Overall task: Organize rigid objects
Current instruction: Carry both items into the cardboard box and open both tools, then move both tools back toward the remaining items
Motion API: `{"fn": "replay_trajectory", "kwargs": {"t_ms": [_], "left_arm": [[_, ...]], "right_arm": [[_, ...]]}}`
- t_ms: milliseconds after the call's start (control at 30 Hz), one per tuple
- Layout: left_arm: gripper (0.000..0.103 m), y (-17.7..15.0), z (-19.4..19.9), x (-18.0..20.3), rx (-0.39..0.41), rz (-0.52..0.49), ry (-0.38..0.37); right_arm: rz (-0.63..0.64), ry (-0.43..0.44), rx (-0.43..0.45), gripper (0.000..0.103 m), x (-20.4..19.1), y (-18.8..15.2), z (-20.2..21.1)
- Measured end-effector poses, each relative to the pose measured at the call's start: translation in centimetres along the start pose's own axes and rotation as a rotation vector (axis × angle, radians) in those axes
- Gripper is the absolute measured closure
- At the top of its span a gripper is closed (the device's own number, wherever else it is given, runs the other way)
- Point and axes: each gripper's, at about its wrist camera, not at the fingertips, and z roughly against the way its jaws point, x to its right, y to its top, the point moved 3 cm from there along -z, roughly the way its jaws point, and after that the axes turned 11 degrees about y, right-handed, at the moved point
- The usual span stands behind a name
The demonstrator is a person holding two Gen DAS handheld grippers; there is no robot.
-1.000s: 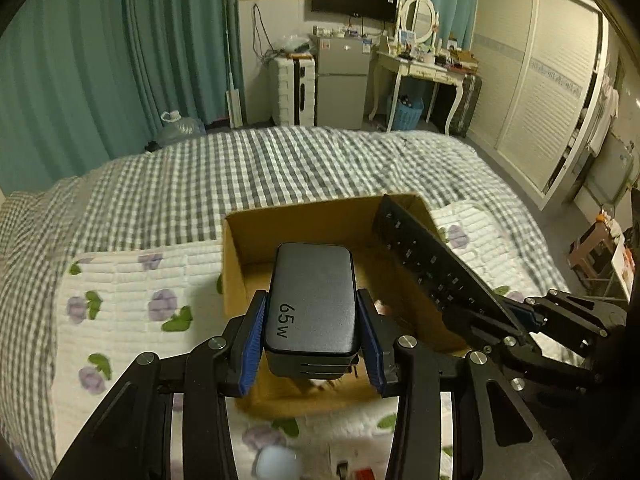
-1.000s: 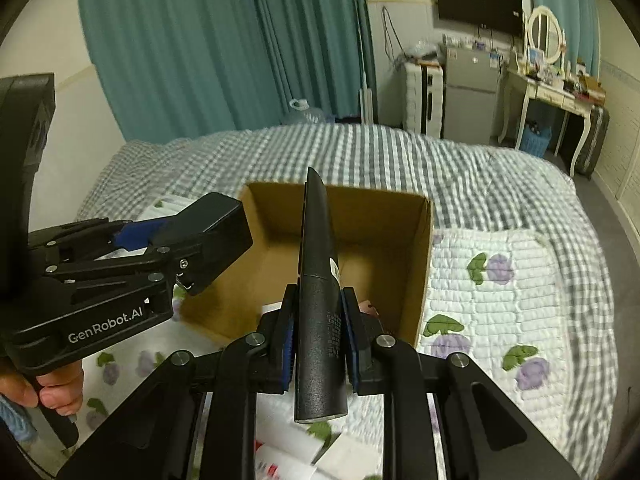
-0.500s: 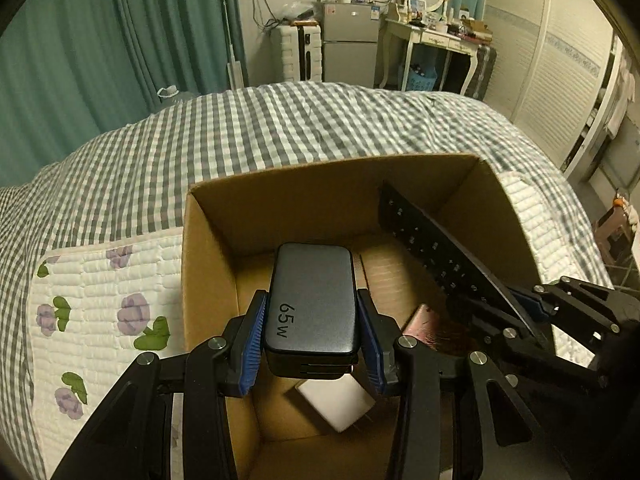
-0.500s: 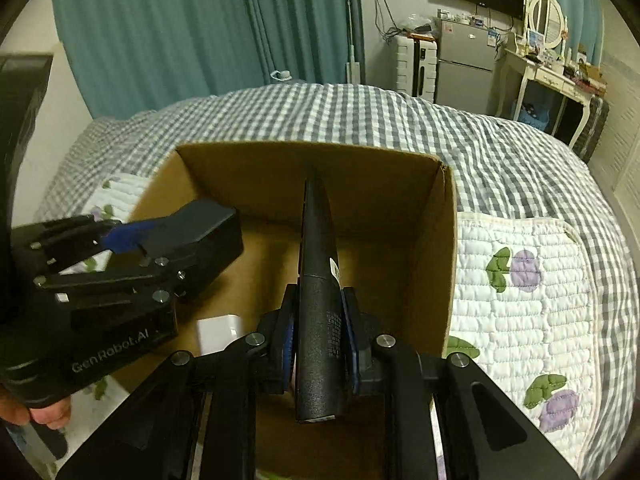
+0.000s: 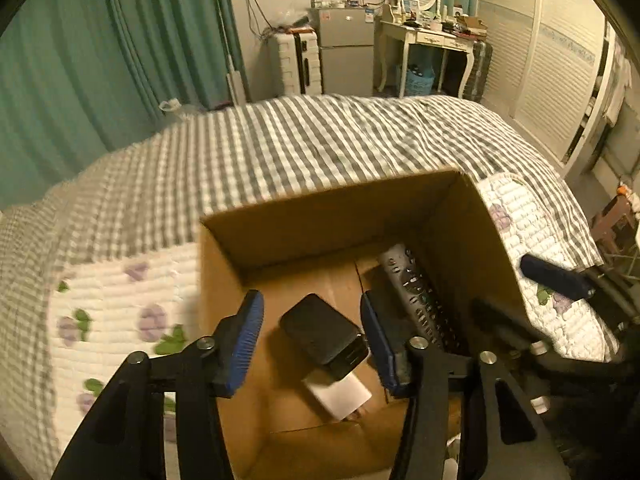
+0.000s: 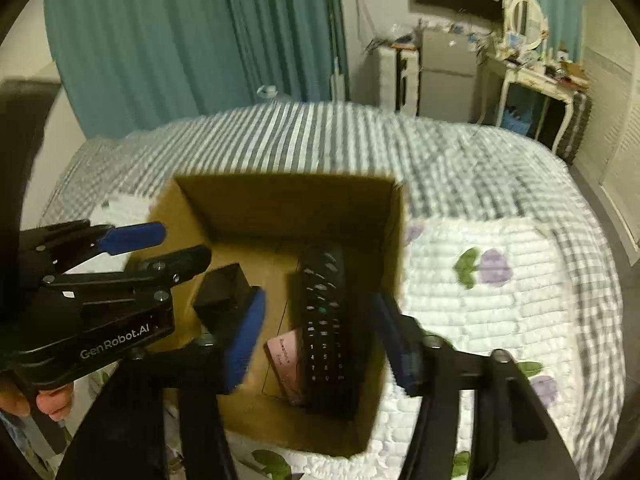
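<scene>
An open cardboard box [image 5: 304, 224] [image 6: 288, 200] sits on the bed. Inside lie a black 65W charger [image 5: 322, 334] [image 6: 224, 288], a black remote control [image 5: 416, 292] [image 6: 324, 320], a white block [image 5: 340, 396] and a pink card [image 6: 290, 360]. My left gripper [image 5: 312, 344] is open and empty, just above the charger; it also shows in the right wrist view [image 6: 160, 244]. My right gripper [image 6: 320, 340] is open and empty over the remote, and one of its fingers [image 5: 556, 276] shows in the left wrist view.
The box rests on a white quilted mat with flower print [image 6: 500, 300] over a grey checked bedspread [image 5: 320, 140]. Teal curtains [image 5: 100, 60], a white suitcase [image 5: 294, 64], a small fridge [image 5: 346, 54] and a dressing table [image 5: 432, 36] stand beyond the bed.
Both grippers have opened. The charger has dropped from my left gripper and the remote from my right gripper; both now lie in the box.
</scene>
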Motion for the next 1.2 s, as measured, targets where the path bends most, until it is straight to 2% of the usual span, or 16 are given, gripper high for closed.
{"fn": "replay_trajectory", "kwargs": {"t_ms": [167, 200, 333, 500, 667, 900, 1033, 1133, 1200], "left_arm": [[0.044, 0.7, 4.6, -1.9, 0.028, 0.034, 0.026], [0.041, 0.8, 5.2, -2.1, 0.036, 0.038, 0.027], [0.037, 0.6, 10.4, -3.7, 0.090, 0.069, 0.029], [0.032, -0.1, 16.1, -5.3, 0.153, 0.097, 0.037], [0.032, -2.3, 20.8, -6.8, 0.196, 0.117, 0.045], [0.032, -6.6, 23.0, -8.0, 0.203, 0.134, 0.048], [0.032, -9.2, 22.3, -8.0, 0.187, 0.148, 0.053], [0.032, -11.4, 20.9, -7.6, 0.181, 0.136, 0.081], [0.032, -13.1, 19.7, -7.2, 0.172, 0.128, 0.074]], "right_arm": [[0.002, -0.043, 0.070, 0.032, -0.2, 1.9, 5.6], [0.008, -0.050, 0.081, 0.024, -0.4, 2.2, 6.8], [0.031, -0.072, 0.134, 0.013, -1.6, 3.2, 11.6], [0.063, -0.093, 0.184, 0.006, -3.7, 3.2, 17.8], [0.081, -0.111, 0.212, 0.003, -5.6, 1.8, 21.9], [0.081, -0.115, 0.198, 0.002, -6.9, -1.8, 23.9], [0.072, -0.106, 0.174, 0.002, -7.5, -4.6, 23.1], [0.051, -0.092, 0.145, 0.002, -7.9, -7.2, 21.3], [0.038, -0.097, 0.125, 0.002, -8.0, -8.7, 19.9]]}}
